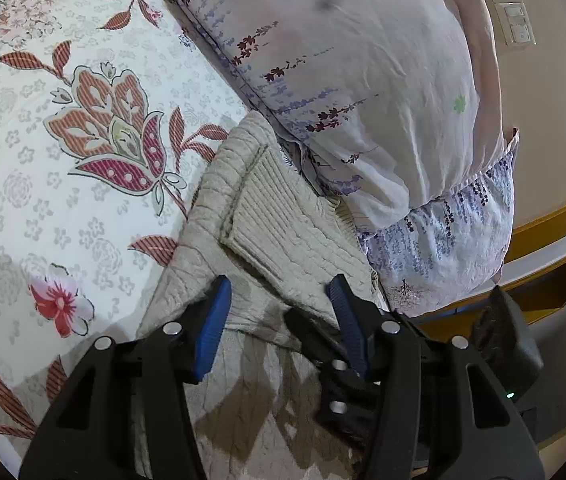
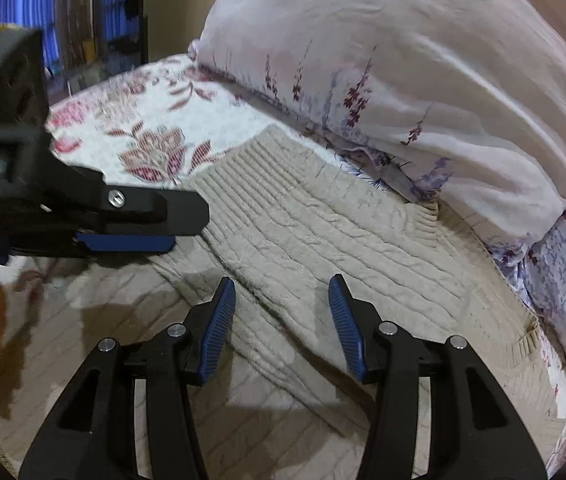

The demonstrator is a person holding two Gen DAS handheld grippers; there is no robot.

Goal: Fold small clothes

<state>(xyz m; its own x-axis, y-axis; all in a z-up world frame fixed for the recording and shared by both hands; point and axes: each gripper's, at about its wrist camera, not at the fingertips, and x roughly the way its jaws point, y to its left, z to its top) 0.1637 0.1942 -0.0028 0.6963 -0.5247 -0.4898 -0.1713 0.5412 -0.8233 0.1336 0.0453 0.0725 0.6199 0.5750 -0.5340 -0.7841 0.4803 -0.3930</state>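
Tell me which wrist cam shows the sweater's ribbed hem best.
Right wrist: the ribbed hem of the beige sweater lies unobstructed ahead of the open right gripper. Left wrist shows that ribbing too, closer but foreshortened, beside the pillow.

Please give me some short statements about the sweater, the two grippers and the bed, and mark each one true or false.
1. The sweater is beige knit. True.
2. The left gripper is shut on a sleeve. False: its jaws stand open over the knit.
3. The right gripper is open. True.
4. The sweater lies on a bare wooden table. False: it lies on a floral bedsheet.
5. A pillow lies beside the sweater. True.
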